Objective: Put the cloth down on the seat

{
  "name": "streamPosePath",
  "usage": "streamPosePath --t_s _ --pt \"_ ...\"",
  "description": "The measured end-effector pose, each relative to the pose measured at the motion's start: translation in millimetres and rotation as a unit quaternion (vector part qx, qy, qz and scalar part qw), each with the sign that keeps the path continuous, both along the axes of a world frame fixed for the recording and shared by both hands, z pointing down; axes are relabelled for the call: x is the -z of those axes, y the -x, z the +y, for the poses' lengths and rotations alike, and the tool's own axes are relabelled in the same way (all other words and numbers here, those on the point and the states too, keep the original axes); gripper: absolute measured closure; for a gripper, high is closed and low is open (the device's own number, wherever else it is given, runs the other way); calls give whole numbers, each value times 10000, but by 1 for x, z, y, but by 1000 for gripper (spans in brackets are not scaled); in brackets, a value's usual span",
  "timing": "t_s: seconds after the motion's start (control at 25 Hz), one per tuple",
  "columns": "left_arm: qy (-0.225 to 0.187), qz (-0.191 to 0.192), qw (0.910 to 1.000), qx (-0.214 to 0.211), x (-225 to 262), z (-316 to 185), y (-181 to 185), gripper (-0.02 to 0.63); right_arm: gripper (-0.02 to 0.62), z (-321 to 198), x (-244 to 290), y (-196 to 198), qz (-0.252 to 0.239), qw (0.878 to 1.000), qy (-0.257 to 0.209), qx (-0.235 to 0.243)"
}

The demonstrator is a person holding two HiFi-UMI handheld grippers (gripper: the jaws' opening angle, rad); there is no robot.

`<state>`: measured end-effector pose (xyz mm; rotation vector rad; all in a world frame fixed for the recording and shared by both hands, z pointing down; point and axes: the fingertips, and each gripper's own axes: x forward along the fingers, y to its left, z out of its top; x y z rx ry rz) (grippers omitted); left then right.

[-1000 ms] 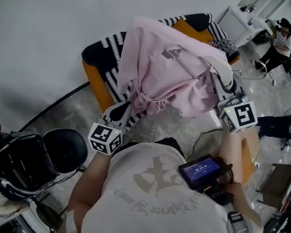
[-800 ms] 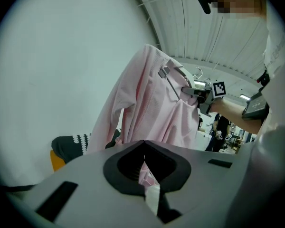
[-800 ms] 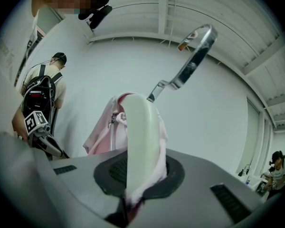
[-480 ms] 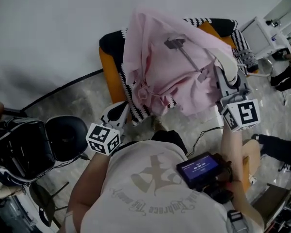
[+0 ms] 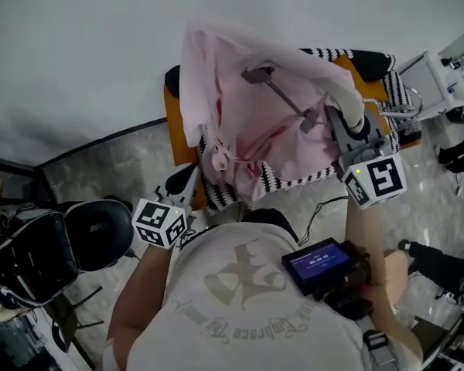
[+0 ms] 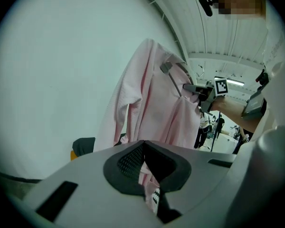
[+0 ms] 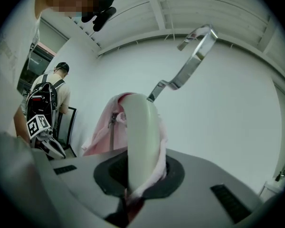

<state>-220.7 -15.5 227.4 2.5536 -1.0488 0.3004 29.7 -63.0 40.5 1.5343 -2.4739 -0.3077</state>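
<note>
A pink cloth [image 5: 240, 122] hangs on a hanger with a metal hook [image 5: 257, 74] and a cream arm [image 5: 346, 103], held up over the seat. The seat [image 5: 175, 126] is orange with a black-and-white striped cover [image 5: 387, 79], against a white wall. My right gripper [image 5: 342, 126] is shut on the hanger's cream arm [image 7: 141, 137], with pink fabric pinched alongside. My left gripper [image 5: 199, 178] is shut on the cloth's lower edge [image 6: 149, 182], below and left of the hanger. The cloth hides most of the seat.
A black round-backed chair [image 5: 100, 234] and dark gear [image 5: 23, 261] stand at the left. A white desk [image 5: 441, 76] is at the far right. A lit screen [image 5: 319, 261] sits on the person's chest. Another person [image 7: 52, 99] stands in the background.
The head view has swung, so seat and cloth sit further right and higher. The hanger and cloth now hang more over the seat's left side. Both grips are unchanged.
</note>
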Motion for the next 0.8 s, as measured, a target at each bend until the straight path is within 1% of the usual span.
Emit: streamPosePath --t_s 0.12,0.24,0.36,0.6,0.8 --pt "81 -19 10000 25 -7 -23 -14 594 563 -31 -17 -6 18 9998 129 116" --pt "254 -69 9996 24 -21 -36 -25 594 563 -53 -44 -10 38 9992 347 202" --pt "337 -131 9993 35 -30 -48 -37 594 563 -72 -71 -16 131 9981 525 286" --pt "347 -275 9990 14 -31 -56 -67 594 563 -87 -120 -36 129 9950 933 333" --pt "361 -342 9988 26 -31 -69 -78 594 563 -103 -146 -35 169 9927 1102 452"
